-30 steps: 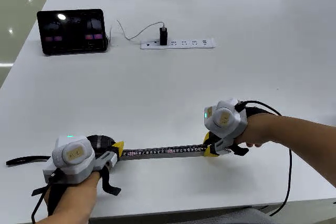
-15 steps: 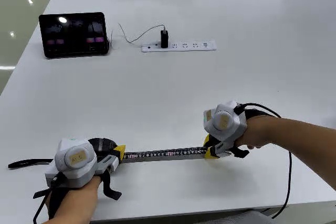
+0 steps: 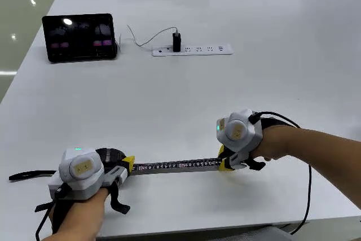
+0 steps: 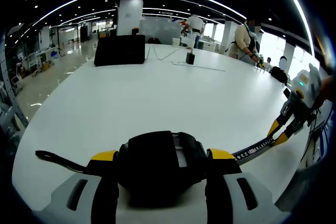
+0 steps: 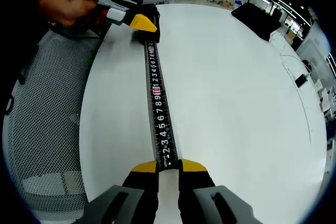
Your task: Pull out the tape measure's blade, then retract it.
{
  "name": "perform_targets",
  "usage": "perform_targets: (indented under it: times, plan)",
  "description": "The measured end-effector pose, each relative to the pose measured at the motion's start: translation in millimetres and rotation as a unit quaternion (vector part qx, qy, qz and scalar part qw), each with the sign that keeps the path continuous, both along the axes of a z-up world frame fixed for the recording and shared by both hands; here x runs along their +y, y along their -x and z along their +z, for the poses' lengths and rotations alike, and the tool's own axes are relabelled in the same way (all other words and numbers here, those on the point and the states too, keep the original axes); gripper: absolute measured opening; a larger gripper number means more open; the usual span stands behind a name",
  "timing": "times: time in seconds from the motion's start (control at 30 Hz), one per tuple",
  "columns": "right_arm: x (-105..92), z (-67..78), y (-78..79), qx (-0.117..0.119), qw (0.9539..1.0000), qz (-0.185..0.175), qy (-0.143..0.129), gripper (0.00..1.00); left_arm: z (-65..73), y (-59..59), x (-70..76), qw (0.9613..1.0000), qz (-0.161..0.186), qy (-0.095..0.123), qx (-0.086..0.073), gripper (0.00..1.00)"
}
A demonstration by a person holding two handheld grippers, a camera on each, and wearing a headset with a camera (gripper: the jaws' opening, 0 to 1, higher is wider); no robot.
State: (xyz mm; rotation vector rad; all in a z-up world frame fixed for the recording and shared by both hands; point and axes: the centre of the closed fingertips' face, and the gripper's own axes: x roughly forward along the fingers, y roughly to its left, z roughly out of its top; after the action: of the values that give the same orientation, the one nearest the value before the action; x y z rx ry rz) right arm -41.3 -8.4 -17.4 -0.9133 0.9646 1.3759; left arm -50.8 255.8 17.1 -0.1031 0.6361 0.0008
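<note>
STEP: pull-out, blade part drawn | left gripper (image 3: 115, 169) clamping tape measure case (image 4: 160, 161), well nearer than power strip (image 3: 192, 49), leftward | right gripper (image 5: 169, 170) pinching blade (image 5: 157, 98) tip, nearer than power strip | NEXT: probably drawing farther, else easing blade back toward case.

White housings (image 3: 80, 169), yellow-tipped black jaws, black cable (image 3: 309, 190)

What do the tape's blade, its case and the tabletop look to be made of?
The blade looks like thin coated metal: a dark strip with printed numerals. The case seems to be matte black plastic or rubber, with a rounded shape. The tabletop is white, smooth and faintly glossy, perhaps laminate.
</note>
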Motion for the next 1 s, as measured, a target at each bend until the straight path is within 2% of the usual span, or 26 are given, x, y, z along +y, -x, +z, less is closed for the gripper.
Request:
perform_targets:
  times: [0.53,1.0]
  plan:
    - [2.6,-0.8,-0.8,0.003,0.9998,-0.005,0.019,0.11,-1.0,-0.1,0.0,1.0000,0.000,0.003,0.009,0.62]
    - [5.5,-0.2,-1.0,0.004,0.9997,-0.012,0.023,0.11,-0.7,0.5,-0.3,0.9999,-0.001,0.001,0.011,0.63]
